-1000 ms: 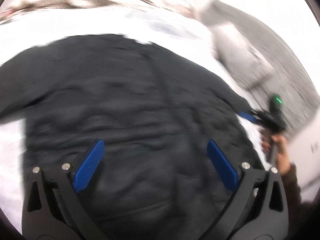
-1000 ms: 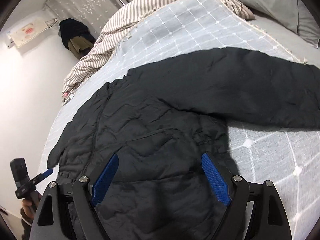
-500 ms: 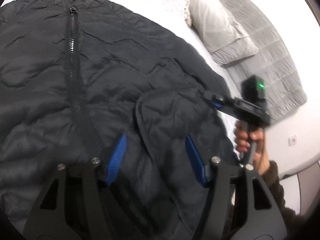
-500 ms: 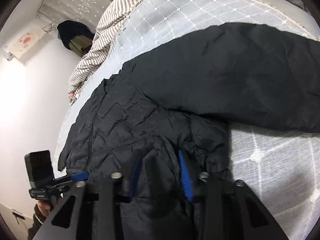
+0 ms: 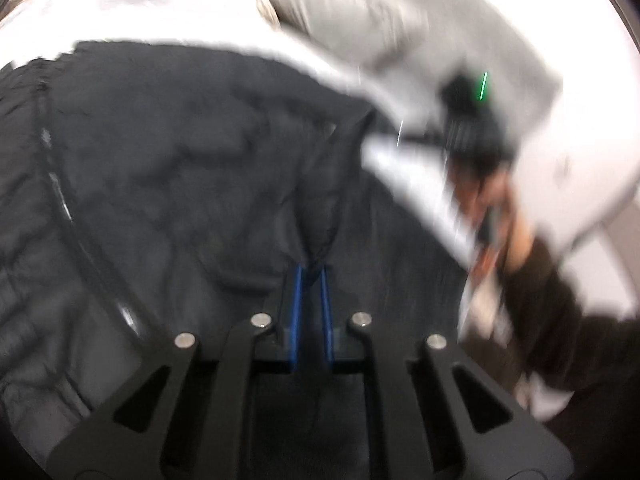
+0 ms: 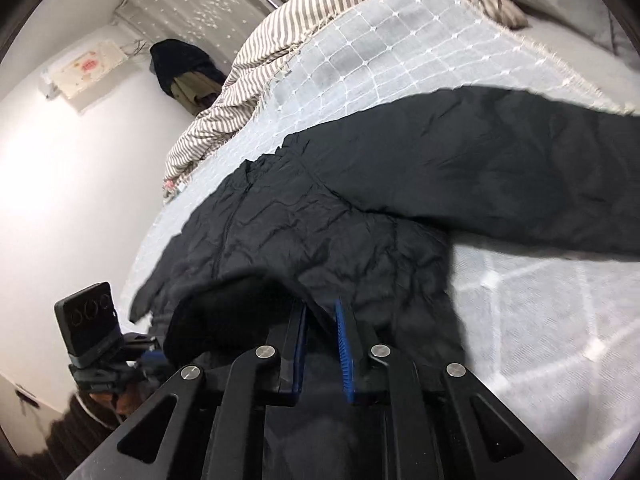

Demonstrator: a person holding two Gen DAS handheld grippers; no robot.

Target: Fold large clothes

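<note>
A large black quilted jacket [image 6: 312, 224] lies front up on a bed, zipper [image 6: 226, 236] running up its middle and one sleeve [image 6: 520, 176] stretched out to the right. My right gripper [image 6: 322, 308] is shut on a fold of the jacket's bottom hem and lifts it. My left gripper [image 5: 311, 270] is shut on a pinched ridge of the jacket [image 5: 180, 160] fabric; this view is motion-blurred. The right gripper shows in the left wrist view [image 5: 472, 128] and the left gripper in the right wrist view [image 6: 104, 344], each in a hand.
The bed has a white grid-quilted cover [image 6: 400, 52] and a striped blanket [image 6: 256, 60] bunched along its far side. Grey pillows [image 5: 360, 12] lie by the headboard. A white wall [image 6: 60, 168] runs along the bed's left side, with dark clothes [image 6: 180, 68] hanging at the far corner.
Both grippers have gone from wide open above the jacket to shut on its fabric. The hem now rises off the bed at both grips.
</note>
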